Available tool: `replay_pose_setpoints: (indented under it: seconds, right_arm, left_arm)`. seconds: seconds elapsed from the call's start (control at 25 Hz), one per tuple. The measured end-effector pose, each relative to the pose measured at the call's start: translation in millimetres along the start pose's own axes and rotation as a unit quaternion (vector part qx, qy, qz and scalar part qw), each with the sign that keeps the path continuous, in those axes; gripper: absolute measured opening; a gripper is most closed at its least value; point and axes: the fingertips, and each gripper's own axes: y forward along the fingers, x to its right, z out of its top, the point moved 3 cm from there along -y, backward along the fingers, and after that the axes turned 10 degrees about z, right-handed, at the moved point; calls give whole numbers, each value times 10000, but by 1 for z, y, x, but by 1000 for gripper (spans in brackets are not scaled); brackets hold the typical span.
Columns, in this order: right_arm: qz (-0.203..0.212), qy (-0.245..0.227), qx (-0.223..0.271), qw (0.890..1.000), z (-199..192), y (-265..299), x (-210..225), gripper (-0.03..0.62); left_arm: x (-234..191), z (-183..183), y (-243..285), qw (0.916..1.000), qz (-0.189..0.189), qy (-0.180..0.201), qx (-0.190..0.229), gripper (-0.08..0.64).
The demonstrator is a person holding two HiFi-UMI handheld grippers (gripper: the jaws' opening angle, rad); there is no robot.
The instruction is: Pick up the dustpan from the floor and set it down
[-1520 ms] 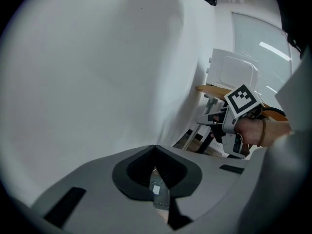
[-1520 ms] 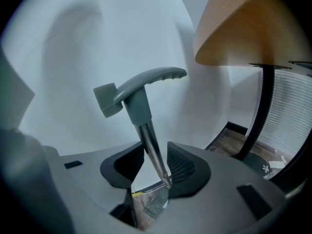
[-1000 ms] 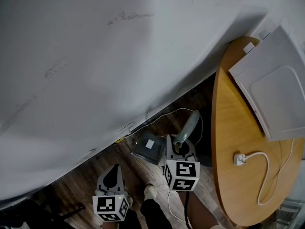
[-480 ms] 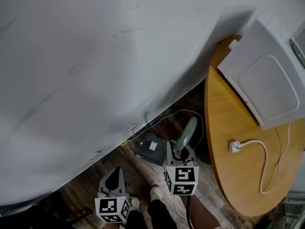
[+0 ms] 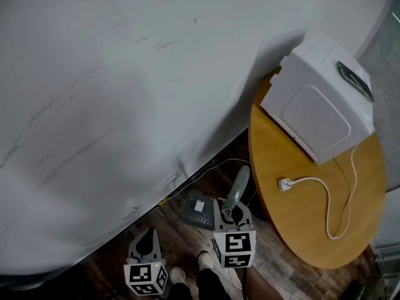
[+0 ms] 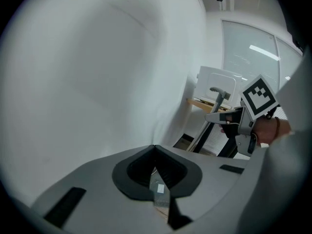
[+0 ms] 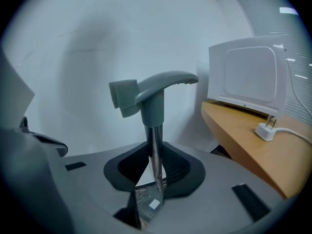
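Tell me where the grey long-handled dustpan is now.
Head view, lower centre: grey long-handled dustpan in the right hand-held gripper, between white wall and round wooden table.

Grey dustpan (image 5: 197, 207): dark pan w/ white label, thin metal shaft, grey-green curved handle. Shaft approx upright, clamped in right gripper (image 5: 232, 212); pan hangs below, nr wall base.

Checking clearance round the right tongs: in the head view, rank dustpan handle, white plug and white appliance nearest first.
1. Dustpan handle, held in the right tongs.
2. White plug, on the table to the right.
3. White appliance, farther back on the table.
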Motion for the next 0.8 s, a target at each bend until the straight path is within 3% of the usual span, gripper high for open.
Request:
replay_pose_setpoints:
  seconds: [0.4,0.8]
  right_arm:
    - [-278,259,468,9982,55,-83,-30,100]
    - [-503,192,701,9961,96,-161,-58,100]
  left_arm:
    - [-17,62,-67,9989,-129,201,395,17]
    - [-3,113,-124,9935,-723,516,716,17]
